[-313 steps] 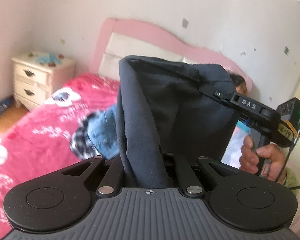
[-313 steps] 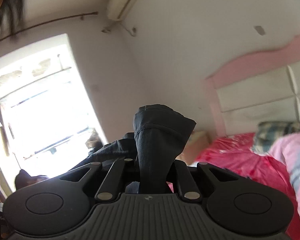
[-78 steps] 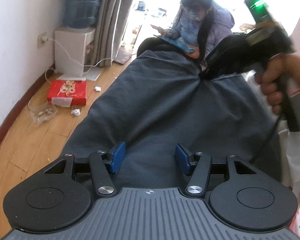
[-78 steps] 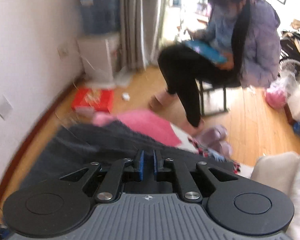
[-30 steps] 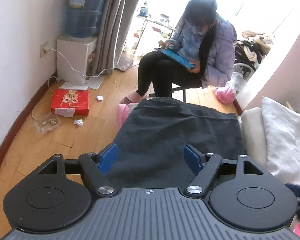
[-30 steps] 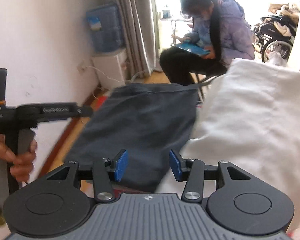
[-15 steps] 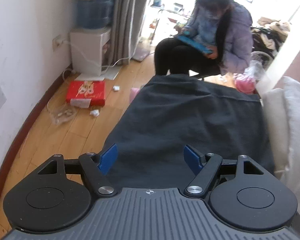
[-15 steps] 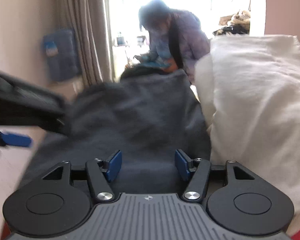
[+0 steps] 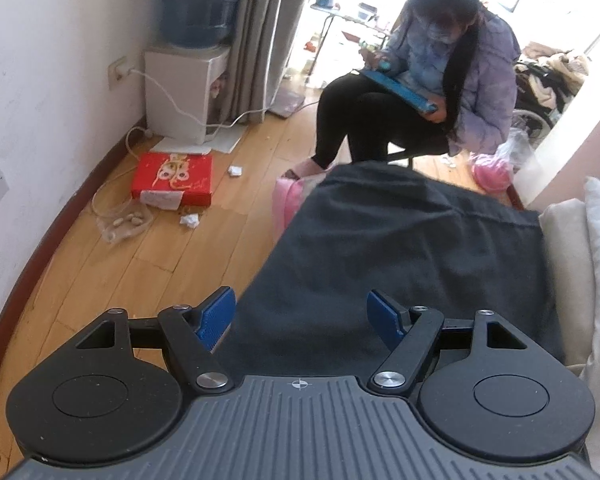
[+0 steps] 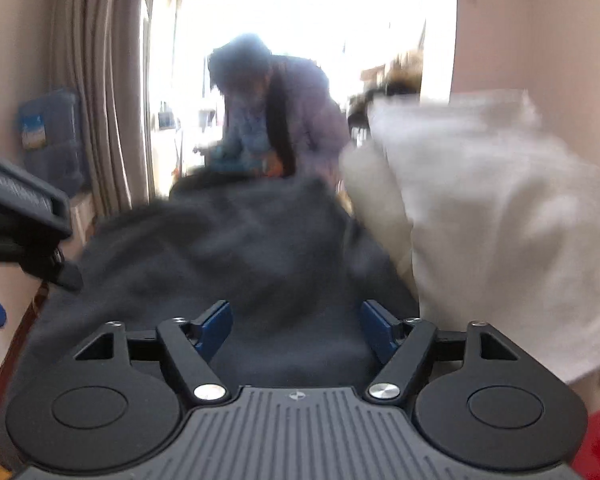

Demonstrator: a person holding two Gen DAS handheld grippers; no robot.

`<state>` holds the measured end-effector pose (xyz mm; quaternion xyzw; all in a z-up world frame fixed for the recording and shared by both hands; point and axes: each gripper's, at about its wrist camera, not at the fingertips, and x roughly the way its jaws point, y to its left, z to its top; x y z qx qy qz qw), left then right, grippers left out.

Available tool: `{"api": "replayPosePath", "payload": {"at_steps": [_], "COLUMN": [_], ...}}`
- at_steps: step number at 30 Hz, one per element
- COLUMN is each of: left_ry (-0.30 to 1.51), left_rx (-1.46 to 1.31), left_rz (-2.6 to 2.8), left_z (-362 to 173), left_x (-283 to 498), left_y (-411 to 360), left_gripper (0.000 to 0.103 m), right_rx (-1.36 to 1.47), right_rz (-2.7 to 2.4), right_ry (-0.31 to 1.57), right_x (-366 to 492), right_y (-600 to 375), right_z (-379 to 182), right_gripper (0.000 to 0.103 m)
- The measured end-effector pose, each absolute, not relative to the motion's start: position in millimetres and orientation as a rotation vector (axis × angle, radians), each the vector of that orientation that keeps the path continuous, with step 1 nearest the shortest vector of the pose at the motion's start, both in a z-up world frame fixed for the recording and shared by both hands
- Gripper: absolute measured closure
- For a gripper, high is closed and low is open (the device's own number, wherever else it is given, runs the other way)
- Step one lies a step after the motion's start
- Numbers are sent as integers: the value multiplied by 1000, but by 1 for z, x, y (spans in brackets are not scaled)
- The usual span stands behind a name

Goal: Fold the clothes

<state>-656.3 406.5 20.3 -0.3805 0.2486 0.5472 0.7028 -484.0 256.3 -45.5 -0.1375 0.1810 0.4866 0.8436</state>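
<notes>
Dark garment (image 9: 400, 248) lies under both wide, empty tools: left tool (image 9: 301, 316), right tool (image 10: 296, 326) opening.

We see our left tool (image 9: 301, 314) up close: a dark grey base with ridged lines and a tiny cross mark in the middle, two round black discs at the sides, black arms joined with shiny silver screws, and blue ribbed pads (image 9: 216, 314) at the tips. Our right tool (image 10: 296, 326) looks the same, with blue pads too.
</notes>
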Motion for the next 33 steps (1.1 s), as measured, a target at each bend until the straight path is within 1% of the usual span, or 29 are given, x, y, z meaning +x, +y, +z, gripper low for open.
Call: {"api": "replayPosePath", "payload": {"at_steps": [2,6,10,13,18,22,28,33], "left_ry": [539,483,442,456,455,447,414,368], "left_rx": [-855,-844,-878,-876,-886,-878,-869,-865], "left_rz": [1213,1245,1267,1276,1279,1287,1318,1327], "left_z": [24,37,41,36,34,40,56,73], "left_x": [-662,-680,-698,-700,-704,-710,-720,-724], "left_y": [412,421,426,426,422,418,407,386], "left_gripper": [30,30,30,30,30,30,30,29], "right_rx": [-264,-269,-265,-278,-220,-277,-292,-296], "right_rz": [1002,855,847,865,839,884,979,1156], "right_ry": [375,464,501,473,528,531,609,583], "right_x": [-480,-469,-482,-495,-476,-480,-480,-484], "right_y": [273,299,277,259,267,244,213,183], "right_z": [-44,-63,-71,-71,-63,-69,-41,-5], "right_gripper": [23,23,23,22,21,20,18,14]}}
